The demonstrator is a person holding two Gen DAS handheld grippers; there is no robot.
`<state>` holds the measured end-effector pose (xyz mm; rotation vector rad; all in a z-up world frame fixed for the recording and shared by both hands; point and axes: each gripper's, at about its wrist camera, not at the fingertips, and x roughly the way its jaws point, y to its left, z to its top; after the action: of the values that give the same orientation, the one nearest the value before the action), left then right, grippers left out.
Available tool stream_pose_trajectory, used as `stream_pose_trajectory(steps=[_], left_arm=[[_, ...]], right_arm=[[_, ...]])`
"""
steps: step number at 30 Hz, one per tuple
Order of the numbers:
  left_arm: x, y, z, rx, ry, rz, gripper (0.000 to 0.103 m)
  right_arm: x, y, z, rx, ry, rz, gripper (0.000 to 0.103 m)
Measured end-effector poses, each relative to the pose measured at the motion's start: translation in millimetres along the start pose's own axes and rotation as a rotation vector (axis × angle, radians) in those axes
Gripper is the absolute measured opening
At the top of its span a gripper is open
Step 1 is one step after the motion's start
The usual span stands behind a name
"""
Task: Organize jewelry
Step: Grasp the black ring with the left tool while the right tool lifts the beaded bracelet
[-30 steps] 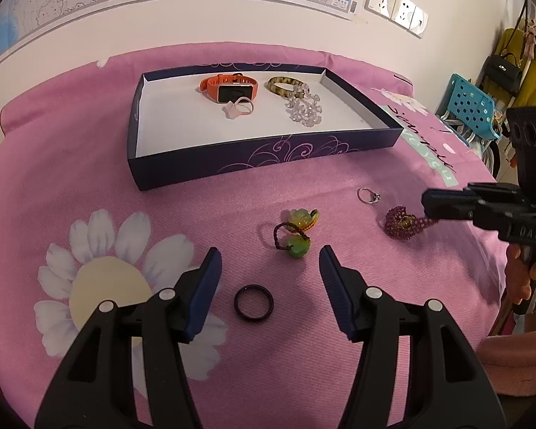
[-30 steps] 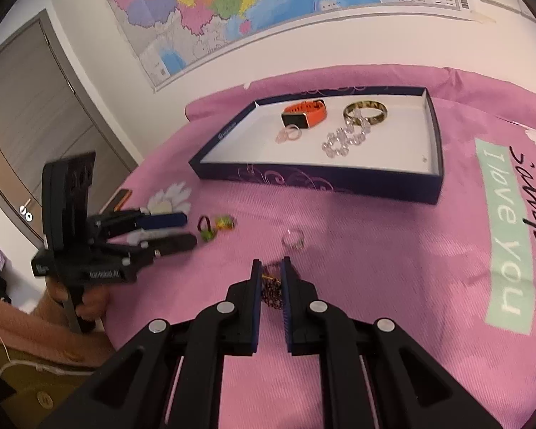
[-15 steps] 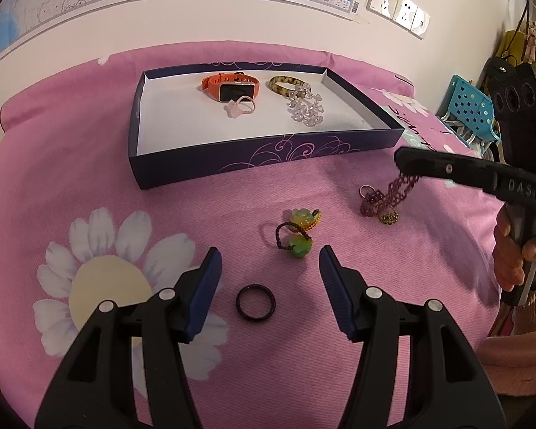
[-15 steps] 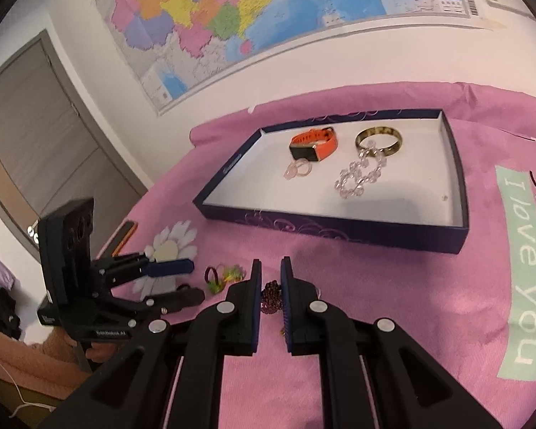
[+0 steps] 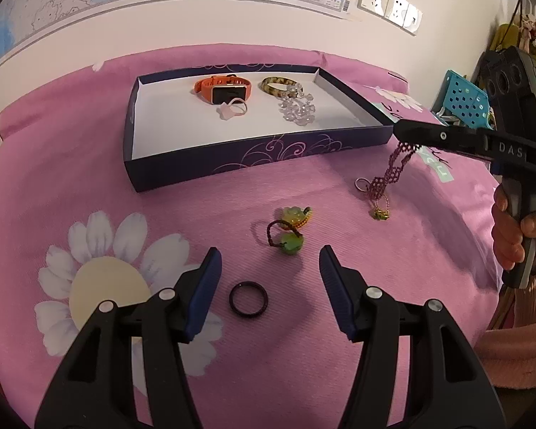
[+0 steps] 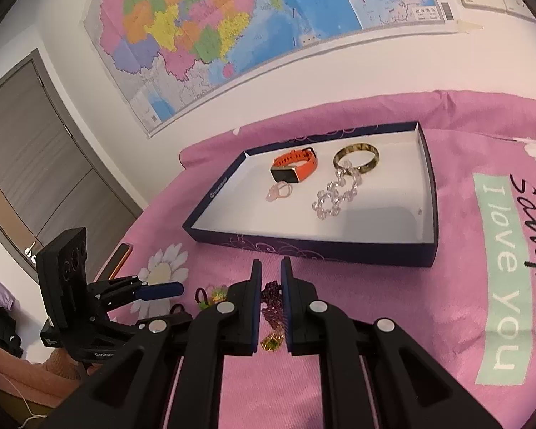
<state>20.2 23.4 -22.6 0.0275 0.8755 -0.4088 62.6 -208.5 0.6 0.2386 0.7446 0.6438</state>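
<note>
A dark blue tray (image 5: pixel 253 159) (image 6: pixel 314 248) holds an orange watch (image 5: pixel 222 89) (image 6: pixel 294 168), a pink ring (image 5: pixel 230 110), a brown bangle (image 5: pixel 277 84) (image 6: pixel 356 156) and a clear bead bracelet (image 5: pixel 298 109) (image 6: pixel 336 193). My right gripper (image 6: pixel 271 275) (image 5: pixel 398 132) is shut on a purple beaded bracelet (image 5: pixel 389 173) (image 6: pixel 269 304), which dangles above the pink cloth right of the tray's front corner, its gold-green charm (image 5: pixel 379 213) lowest. My left gripper (image 5: pixel 268 264) stands open over a black ring (image 5: pixel 248 300). A green-and-yellow bead ring pair (image 5: pixel 290 230) lies just beyond. A small silver ring (image 5: pixel 361 183) lies behind the hanging bracelet.
The pink flowered cloth (image 5: pixel 89 214) covers the whole surface up to a white wall with a map (image 6: pixel 253 28). A phone (image 6: pixel 119 255) lies near the left edge in the right wrist view. A person's hand (image 5: pixel 511 228) holds the right gripper's handle.
The right gripper lifted the purple bracelet off the cloth and carried it up toward the tray's front right corner; it now hangs stretched out. The left gripper stayed still.
</note>
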Motion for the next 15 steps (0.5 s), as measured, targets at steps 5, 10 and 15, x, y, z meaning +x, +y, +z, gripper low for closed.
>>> stream_pose_trajectory(steps=[5,10,15], left_arm=[[-2.2,-0.2,-3.2,0.017,0.013,0.015,0.055],[-3.8,-0.5,-10.3,0.049,0.043,0.056,0.046],[-8.1,-1.5,-16.2,0.079,0.042,0.071,0.030]], right_arm=[[-6.9,1.6,2.0,-0.005,-0.016,0.000,0.009],[-10.1,2.3,1.6,-0.006,-0.020,-0.002,0.009],[-11.1,4.6,2.5,-0.010,-0.023,-0.001,0.009]])
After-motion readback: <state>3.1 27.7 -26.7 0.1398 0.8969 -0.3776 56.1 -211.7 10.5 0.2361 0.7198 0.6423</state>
